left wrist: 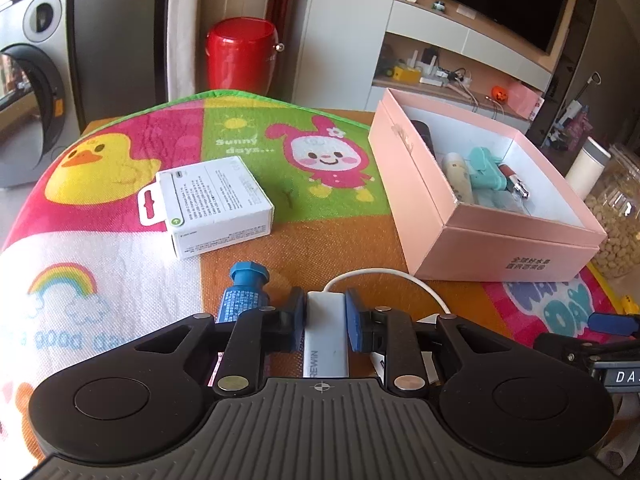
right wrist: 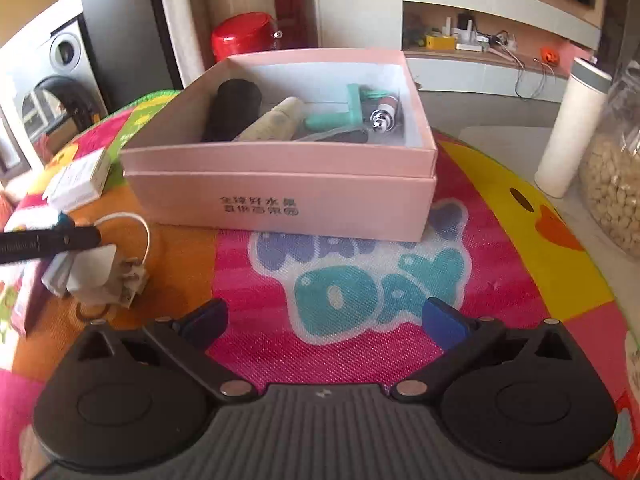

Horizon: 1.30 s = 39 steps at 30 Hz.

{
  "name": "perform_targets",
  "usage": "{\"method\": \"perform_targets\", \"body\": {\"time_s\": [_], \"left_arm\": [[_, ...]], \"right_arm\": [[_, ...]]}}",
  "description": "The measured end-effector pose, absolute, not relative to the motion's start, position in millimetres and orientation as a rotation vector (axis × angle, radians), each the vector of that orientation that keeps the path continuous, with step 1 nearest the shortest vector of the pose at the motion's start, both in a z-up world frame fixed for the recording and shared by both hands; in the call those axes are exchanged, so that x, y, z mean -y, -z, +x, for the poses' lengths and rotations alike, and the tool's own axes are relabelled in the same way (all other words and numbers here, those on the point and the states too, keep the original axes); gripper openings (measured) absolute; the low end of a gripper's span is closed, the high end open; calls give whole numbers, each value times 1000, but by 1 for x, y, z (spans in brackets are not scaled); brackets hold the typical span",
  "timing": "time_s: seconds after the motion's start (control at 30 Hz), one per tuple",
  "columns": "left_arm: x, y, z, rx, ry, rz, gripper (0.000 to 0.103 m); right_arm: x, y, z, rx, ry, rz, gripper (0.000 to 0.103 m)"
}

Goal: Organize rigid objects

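Observation:
My left gripper (left wrist: 326, 320) is shut on a white adapter (left wrist: 325, 332) with a white cable (left wrist: 384, 276), low over the mat. The adapter and its plug block (right wrist: 100, 276) show at the left of the right wrist view, under the left gripper's finger (right wrist: 52, 240). A blue-capped tube (left wrist: 242, 292) lies just left of the left gripper. A white carton (left wrist: 212, 204) lies on the mat further ahead. The open pink box (left wrist: 492, 236) stands to the right and holds a black cylinder (right wrist: 234, 110), a cream tube (right wrist: 272, 120), a teal item (right wrist: 348, 114) and a lipstick (right wrist: 386, 114). My right gripper (right wrist: 324, 320) is open and empty, in front of the pink box (right wrist: 280, 208).
A colourful cartoon mat (left wrist: 248, 136) covers the table. A white cylinder (right wrist: 572, 132) and a clear jar of nuts (right wrist: 616, 188) stand at the right edge. A red bin (left wrist: 240, 54), a washing machine (left wrist: 28, 80) and a TV shelf (left wrist: 460, 36) are behind.

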State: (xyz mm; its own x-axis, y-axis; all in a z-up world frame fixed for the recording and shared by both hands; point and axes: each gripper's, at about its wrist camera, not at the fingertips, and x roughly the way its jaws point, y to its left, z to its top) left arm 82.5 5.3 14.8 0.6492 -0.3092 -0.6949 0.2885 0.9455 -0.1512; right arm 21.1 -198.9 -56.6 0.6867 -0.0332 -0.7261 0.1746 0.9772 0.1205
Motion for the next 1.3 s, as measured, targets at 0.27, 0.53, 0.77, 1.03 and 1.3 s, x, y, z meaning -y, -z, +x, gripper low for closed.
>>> {"method": "perform_targets", "body": {"time_s": [0.27, 0.53, 0.77, 1.03, 1.3], "left_arm": [[-1, -13, 80, -775, 336, 14, 27], [-4, -18, 95, -836, 347, -20, 27], [-6, -24, 113, -929, 387, -14, 27], [-10, -24, 114, -932, 403, -45, 27], [-17, -20, 108, -902, 421, -76, 27]], "right_arm": [[176, 60, 19, -788, 178, 90, 103], [127, 35, 4, -675, -121, -8, 96], [50, 32, 23, -607, -231, -233, 55], [64, 35, 27, -699, -301, -136, 43], [106, 41, -22, -700, -208, -263, 45]]}}
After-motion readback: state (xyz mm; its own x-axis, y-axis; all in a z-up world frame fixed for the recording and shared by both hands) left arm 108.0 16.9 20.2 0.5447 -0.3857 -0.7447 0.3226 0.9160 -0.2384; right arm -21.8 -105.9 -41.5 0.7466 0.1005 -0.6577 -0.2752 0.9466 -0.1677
